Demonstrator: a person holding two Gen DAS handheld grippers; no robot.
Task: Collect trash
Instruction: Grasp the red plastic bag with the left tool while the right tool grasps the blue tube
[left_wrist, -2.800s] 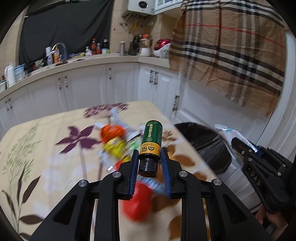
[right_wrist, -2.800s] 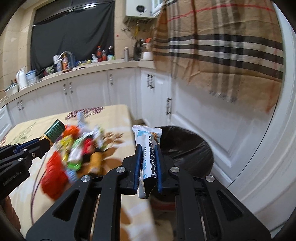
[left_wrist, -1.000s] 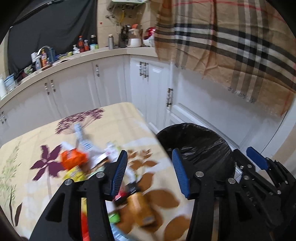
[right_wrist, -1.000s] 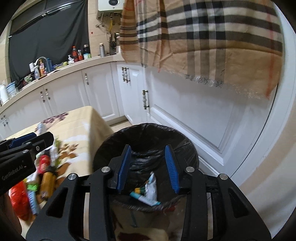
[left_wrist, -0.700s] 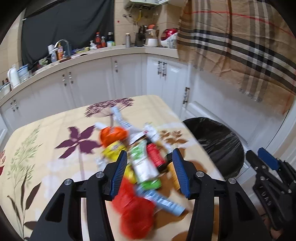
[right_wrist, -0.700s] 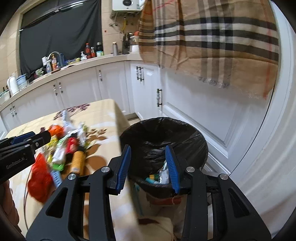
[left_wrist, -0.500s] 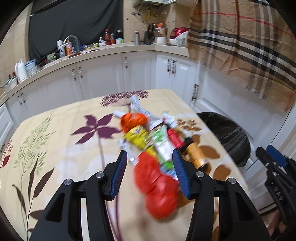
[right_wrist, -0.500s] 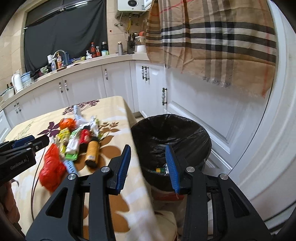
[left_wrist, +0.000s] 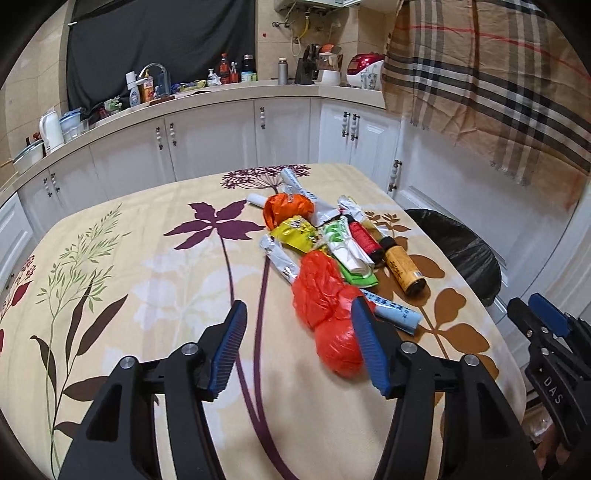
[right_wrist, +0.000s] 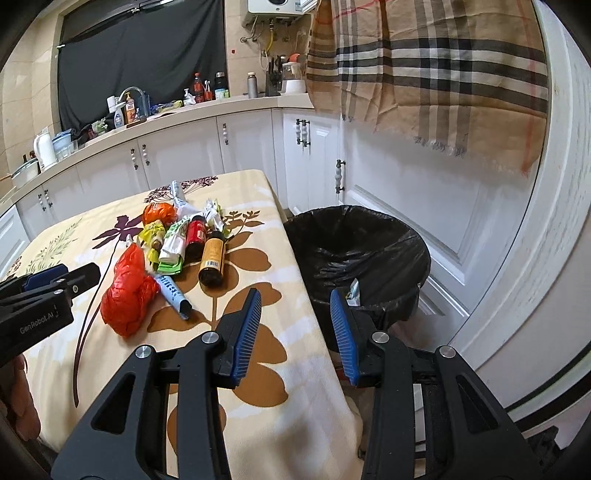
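Note:
A pile of trash lies on the floral tablecloth (left_wrist: 147, 280): a red plastic bag (left_wrist: 325, 299), an orange bag (left_wrist: 286, 208), a yellow wrapper (left_wrist: 295, 234), a green-white pouch (left_wrist: 351, 254), a red can (left_wrist: 364, 238), a brown bottle (left_wrist: 402, 267) and a blue-white tube (left_wrist: 391, 312). My left gripper (left_wrist: 297, 341) is open and empty, just before the red bag. My right gripper (right_wrist: 295, 325) is open and empty over the table's right edge, beside the black-lined trash bin (right_wrist: 358, 243). The red bag (right_wrist: 127, 288) and brown bottle (right_wrist: 212, 260) also show in the right wrist view.
White kitchen cabinets (left_wrist: 207, 140) and a cluttered counter (left_wrist: 166, 96) run behind the table. A plaid cloth (right_wrist: 424, 70) hangs over white doors at the right. The bin (left_wrist: 458, 251) stands on the floor off the table's right edge, with some trash inside.
The green bottle and the tube held earlier are gone from both grippers; both are now open. Both have swung back from the bin toward the table, the left one pulling left and nearer the red bag.

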